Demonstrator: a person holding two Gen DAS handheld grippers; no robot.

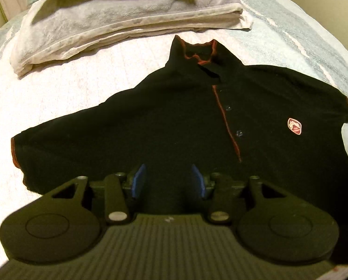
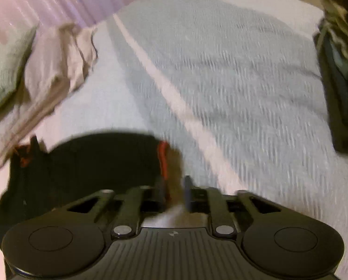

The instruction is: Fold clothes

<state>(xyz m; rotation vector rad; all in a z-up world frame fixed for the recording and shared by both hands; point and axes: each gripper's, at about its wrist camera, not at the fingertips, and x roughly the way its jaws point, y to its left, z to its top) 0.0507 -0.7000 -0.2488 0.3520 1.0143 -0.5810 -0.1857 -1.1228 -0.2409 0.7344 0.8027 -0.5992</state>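
Left gripper [image 1: 168, 180] hangs open over the black shirt [image 1: 174, 116]; its red badge [image 1: 295, 127] is too small to read.

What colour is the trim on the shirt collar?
Red-orange, on the black shirt's collar; clearest in the left wrist view.

Bed [image 1: 57, 88] under pale woven cover; folded beige blanket [image 1: 118, 21] at head; pinkish curtain [image 2: 34, 4] behind
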